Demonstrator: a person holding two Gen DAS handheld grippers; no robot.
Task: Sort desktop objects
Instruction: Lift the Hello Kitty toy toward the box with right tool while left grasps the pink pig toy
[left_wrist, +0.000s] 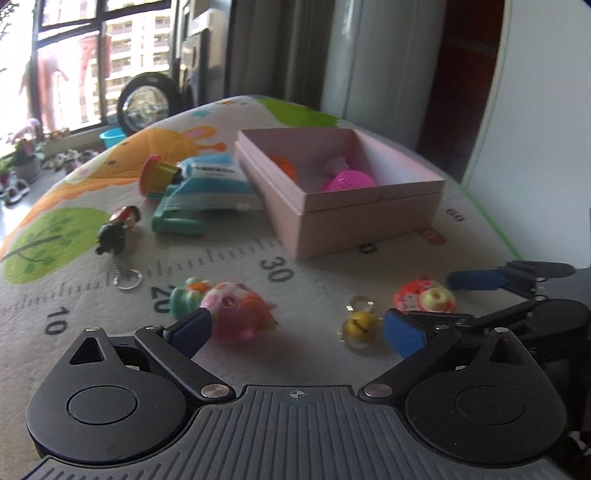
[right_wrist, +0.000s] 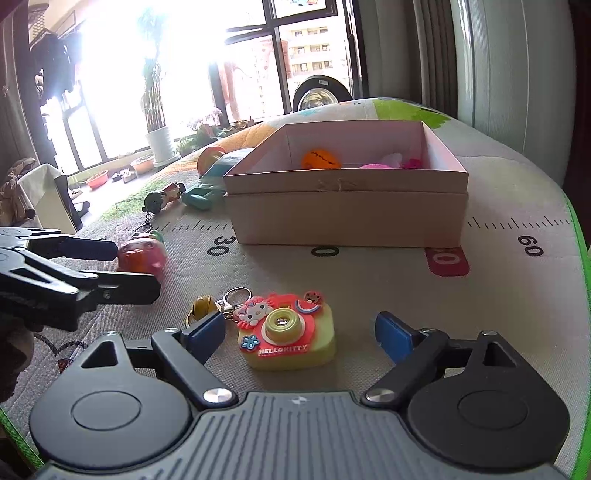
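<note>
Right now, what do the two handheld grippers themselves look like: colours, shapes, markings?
Both match. The left gripper and the right gripper each have a grey ribbed base with a small crosshair mark, two round black discs, black linkage arms with silver pivot screws, and flat blue finger pads. No cables or sleeves show.

- The box stands on the mat, ahead of the right hand-held gripper.
- A ball lies in the box.
- The camera toy lies between that gripper's fingers, with the bell to its left.
- The fish toy lies just ahead of the left hand-held gripper.
- The figure keychain lies farther ahead, to the left.
</note>
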